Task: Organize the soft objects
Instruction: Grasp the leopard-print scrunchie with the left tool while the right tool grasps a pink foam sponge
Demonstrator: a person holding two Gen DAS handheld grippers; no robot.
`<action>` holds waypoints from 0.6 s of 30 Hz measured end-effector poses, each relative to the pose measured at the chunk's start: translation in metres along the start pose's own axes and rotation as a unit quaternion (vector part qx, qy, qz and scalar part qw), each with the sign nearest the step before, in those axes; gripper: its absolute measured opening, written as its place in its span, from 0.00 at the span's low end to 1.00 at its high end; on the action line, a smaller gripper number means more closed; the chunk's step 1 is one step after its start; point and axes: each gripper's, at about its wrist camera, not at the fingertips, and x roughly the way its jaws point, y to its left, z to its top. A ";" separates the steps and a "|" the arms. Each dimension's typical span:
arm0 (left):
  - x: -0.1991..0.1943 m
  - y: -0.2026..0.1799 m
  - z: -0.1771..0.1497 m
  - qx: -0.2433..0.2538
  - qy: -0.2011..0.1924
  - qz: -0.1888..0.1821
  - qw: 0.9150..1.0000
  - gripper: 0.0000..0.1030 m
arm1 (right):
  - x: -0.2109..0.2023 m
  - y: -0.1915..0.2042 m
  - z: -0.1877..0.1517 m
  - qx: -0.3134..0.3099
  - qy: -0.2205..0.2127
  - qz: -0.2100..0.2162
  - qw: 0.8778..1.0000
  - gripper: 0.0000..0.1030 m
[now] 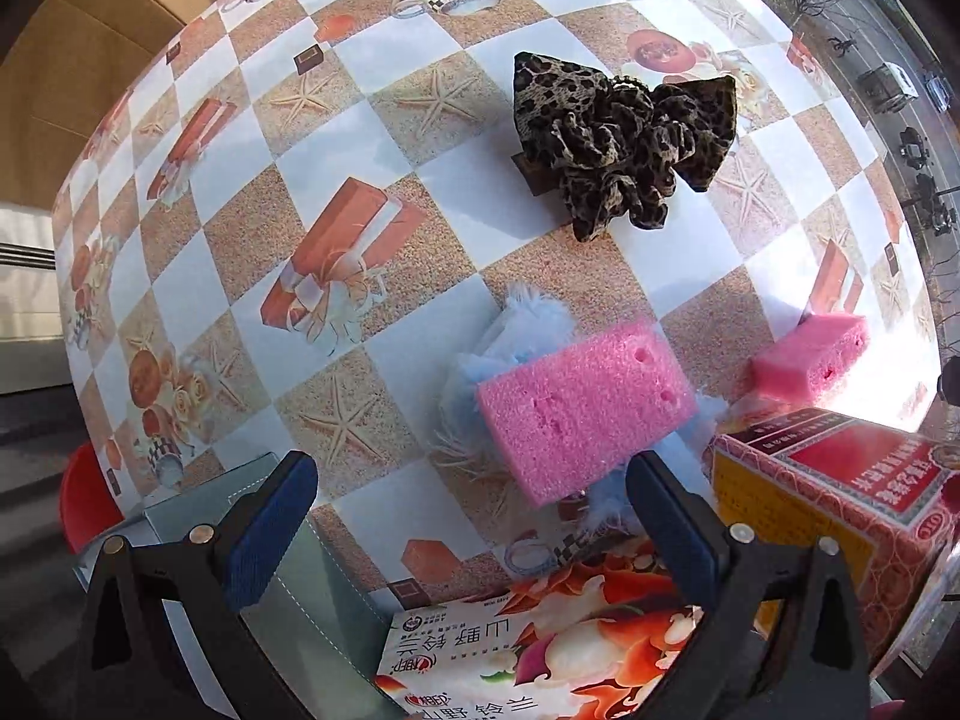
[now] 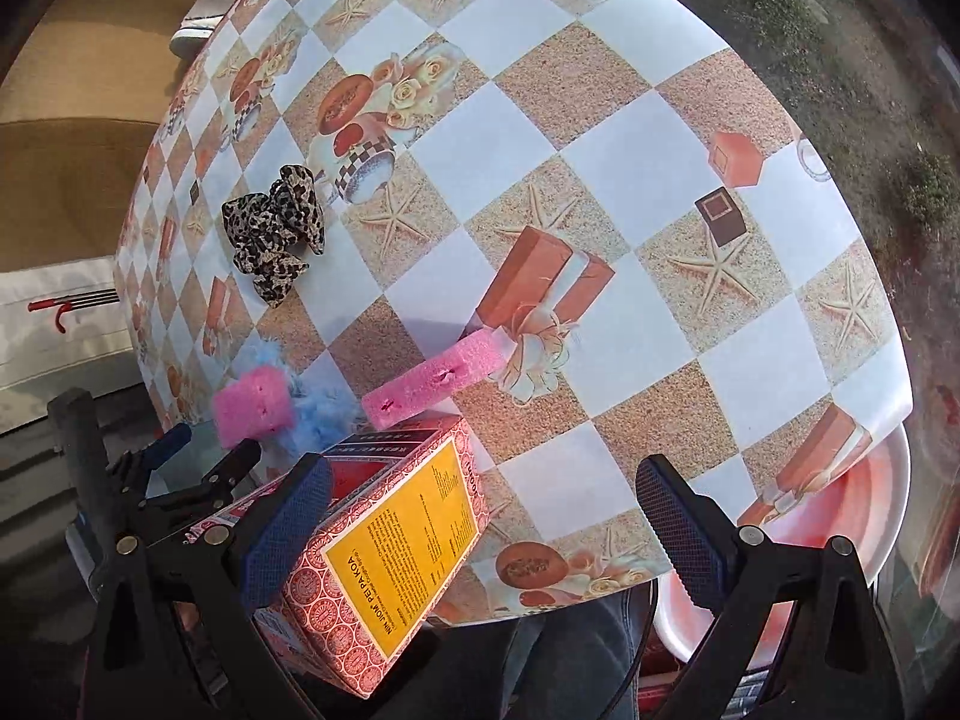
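Observation:
A pink sponge (image 1: 585,405) lies on a blue fluffy piece (image 1: 516,336) just ahead of my open, empty left gripper (image 1: 471,516). A second pink sponge (image 1: 810,357) lies to the right. A leopard-print scrunchie bow (image 1: 618,138) sits farther back. In the right wrist view, my right gripper (image 2: 483,525) is open and empty above the table's near edge. The near sponge (image 2: 252,405), blue fluff (image 2: 318,414), long sponge (image 2: 435,375) and scrunchie (image 2: 273,228) lie to its left. The left gripper (image 2: 207,444) shows there by the near sponge.
A red and yellow carton (image 2: 384,546) stands beside the right gripper's left finger; it also shows in the left wrist view (image 1: 834,510). A flowered box (image 1: 540,648) lies under the left gripper. The patterned tablecloth (image 2: 600,138) covers the table. A white and red stool (image 2: 828,516) stands below its edge.

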 end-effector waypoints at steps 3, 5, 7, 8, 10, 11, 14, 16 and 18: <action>-0.007 0.015 0.025 -0.034 -0.019 0.007 0.999 1.00 | 0.026 0.001 0.015 0.008 0.036 0.013 0.999 0.99; -0.013 0.030 0.040 -0.070 -0.028 0.005 0.997 1.00 | 0.041 0.003 0.023 0.014 0.062 0.030 0.998 0.99; -0.023 0.045 0.048 -0.100 -0.037 -0.001 0.994 1.00 | 0.053 0.006 0.029 0.014 0.084 0.040 0.996 0.99; -0.028 0.050 0.052 -0.109 -0.042 -0.004 0.993 1.00 | 0.059 0.008 0.032 0.013 0.096 0.042 0.994 0.99; -0.035 0.056 0.053 -0.115 -0.046 -0.002 0.992 1.00 | 0.072 0.013 0.034 0.005 0.123 0.042 0.991 0.99; -0.036 0.058 0.053 -0.115 -0.044 0.001 0.992 1.00 | 0.078 0.016 0.035 -0.004 0.136 0.034 0.990 0.99; -0.031 0.055 0.049 -0.106 -0.029 0.004 0.994 1.00 | 0.087 0.026 0.034 -0.042 0.142 -0.014 0.989 0.99; -0.024 0.049 0.046 -0.097 -0.023 0.006 0.995 1.00 | 0.083 0.029 0.037 -0.071 0.121 -0.056 0.989 0.99; -0.018 0.039 0.043 -0.083 -0.018 0.007 0.996 1.00 | 0.073 0.028 0.043 -0.086 0.091 -0.075 0.989 0.99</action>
